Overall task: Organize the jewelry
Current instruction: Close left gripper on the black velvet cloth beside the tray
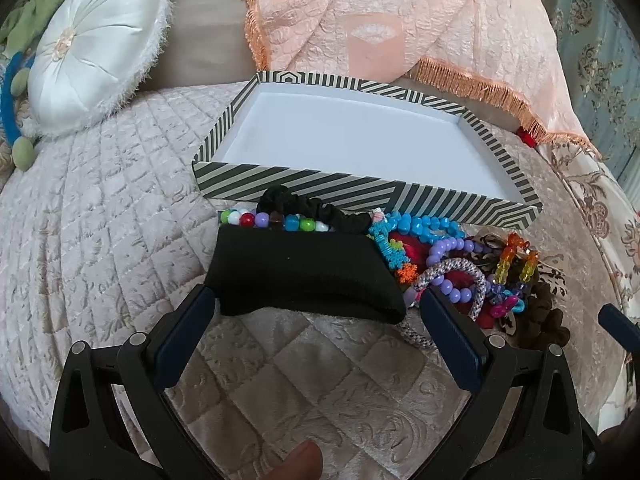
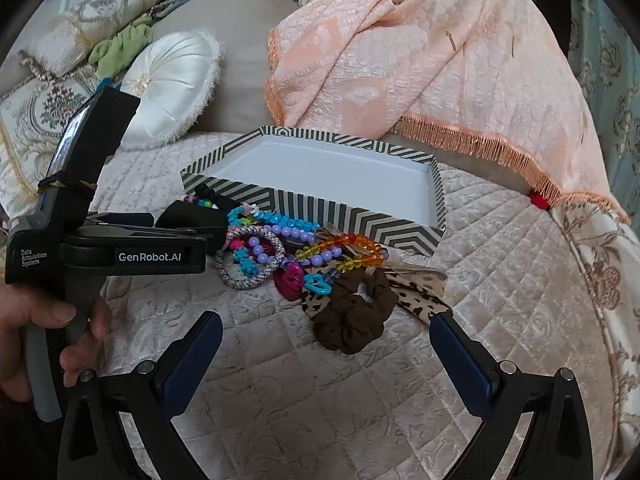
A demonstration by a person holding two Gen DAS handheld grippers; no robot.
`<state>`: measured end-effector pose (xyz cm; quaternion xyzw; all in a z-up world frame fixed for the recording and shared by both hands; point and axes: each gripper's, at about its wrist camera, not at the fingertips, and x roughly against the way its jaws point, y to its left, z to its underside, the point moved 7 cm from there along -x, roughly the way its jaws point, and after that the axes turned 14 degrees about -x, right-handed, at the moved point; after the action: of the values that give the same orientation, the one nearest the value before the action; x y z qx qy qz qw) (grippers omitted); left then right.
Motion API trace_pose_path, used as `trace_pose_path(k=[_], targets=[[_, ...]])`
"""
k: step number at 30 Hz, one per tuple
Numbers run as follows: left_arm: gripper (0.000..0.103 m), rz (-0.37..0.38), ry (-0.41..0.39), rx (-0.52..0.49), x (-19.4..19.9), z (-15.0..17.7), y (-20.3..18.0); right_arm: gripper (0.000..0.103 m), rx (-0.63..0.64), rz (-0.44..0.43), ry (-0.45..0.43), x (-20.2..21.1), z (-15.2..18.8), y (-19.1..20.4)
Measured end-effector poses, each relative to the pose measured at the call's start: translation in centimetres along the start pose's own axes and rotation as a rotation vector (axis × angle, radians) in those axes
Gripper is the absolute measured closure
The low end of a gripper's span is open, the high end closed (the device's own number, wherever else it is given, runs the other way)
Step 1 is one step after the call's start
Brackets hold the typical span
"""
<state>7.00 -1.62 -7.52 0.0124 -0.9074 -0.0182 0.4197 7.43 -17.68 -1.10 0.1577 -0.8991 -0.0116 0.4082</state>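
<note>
A striped box (image 1: 304, 192) with a white inside sits on the quilted bed; it also shows in the right wrist view (image 2: 320, 204). In front of it lies a pile of bead bracelets (image 1: 448, 256) (image 2: 288, 240), a wide black band (image 1: 296, 272) and a brown scrunchie (image 2: 352, 316). My left gripper (image 1: 316, 304) is open, its fingers straddling the near edge of the black band, touching nothing. From the right wrist view it (image 2: 216, 236) reaches in from the left. My right gripper (image 2: 326, 328) is open and empty, just in front of the brown scrunchie.
A white round cushion (image 1: 96, 52) lies at the back left. A peach fringed cloth (image 1: 400, 28) is draped behind the box. A leopard-print band (image 2: 420, 292) lies right of the scrunchie. A black scrunchie (image 1: 316, 208) rests against the box front.
</note>
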Motion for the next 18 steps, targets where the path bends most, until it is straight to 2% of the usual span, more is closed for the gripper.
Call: trace_pose_path(k=[5, 11, 18], targets=[[0.0, -0.008, 0.01, 0.007, 0.1, 0.1, 0.4, 0.0, 0.005, 0.012, 0.011, -0.1, 0.0, 0.0], [0.0, 0.0, 0.03, -0.02, 0.2, 0.5, 0.8, 0.0, 0.019, -0.019, 0.013, -0.2, -0.1, 0.3], [0.0, 0.012, 0.053, 0.011, 0.3, 1.5, 3.1, 0.0, -0.042, -0.055, 0.019, -0.9, -0.2, -1.2]])
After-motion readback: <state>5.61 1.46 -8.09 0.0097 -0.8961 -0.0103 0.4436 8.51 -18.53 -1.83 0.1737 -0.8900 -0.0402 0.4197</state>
